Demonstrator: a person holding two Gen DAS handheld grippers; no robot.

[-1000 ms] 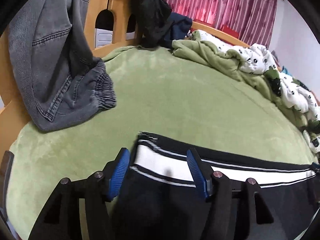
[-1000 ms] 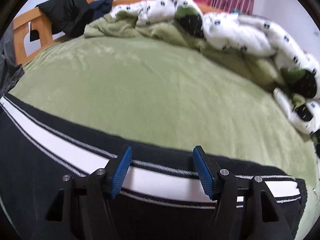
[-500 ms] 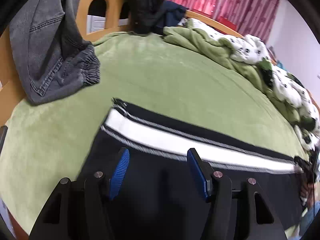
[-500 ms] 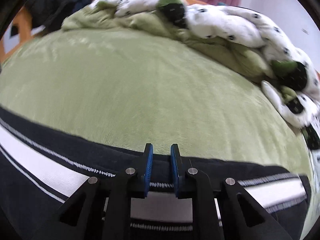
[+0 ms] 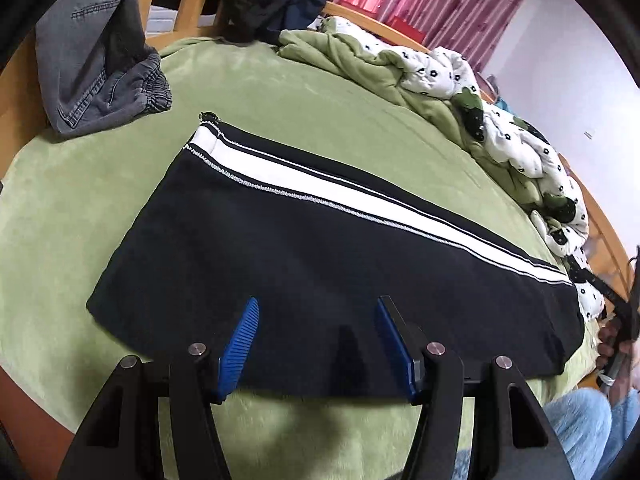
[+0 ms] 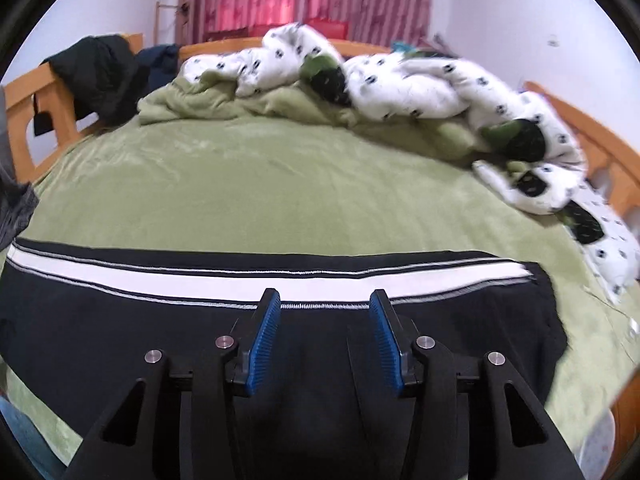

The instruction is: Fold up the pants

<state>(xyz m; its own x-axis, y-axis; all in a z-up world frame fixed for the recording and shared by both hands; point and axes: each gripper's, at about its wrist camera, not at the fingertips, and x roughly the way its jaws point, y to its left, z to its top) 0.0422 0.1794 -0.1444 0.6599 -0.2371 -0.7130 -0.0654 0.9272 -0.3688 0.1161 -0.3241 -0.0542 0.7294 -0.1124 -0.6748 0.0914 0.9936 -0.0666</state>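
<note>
1. Left claw: blue pads spread wide apart, nothing between them. It hangs over the near edge of the pants; whether it touches the cloth cannot be told.
2. Right claw: pads likewise spread, gripping nothing, set over the black cloth just short of the white stripe.
3. Pants: black with a white side stripe, lying flat in a long band across the green bed cover, stripe along the far edge.
4. Grey jeans hang from the wooden bed frame at the left, well apart from the pants.
5. Rumpled white patterned quilt heaped along the bed's far side.
6. Dark jacket draped on the frame corner.
</note>
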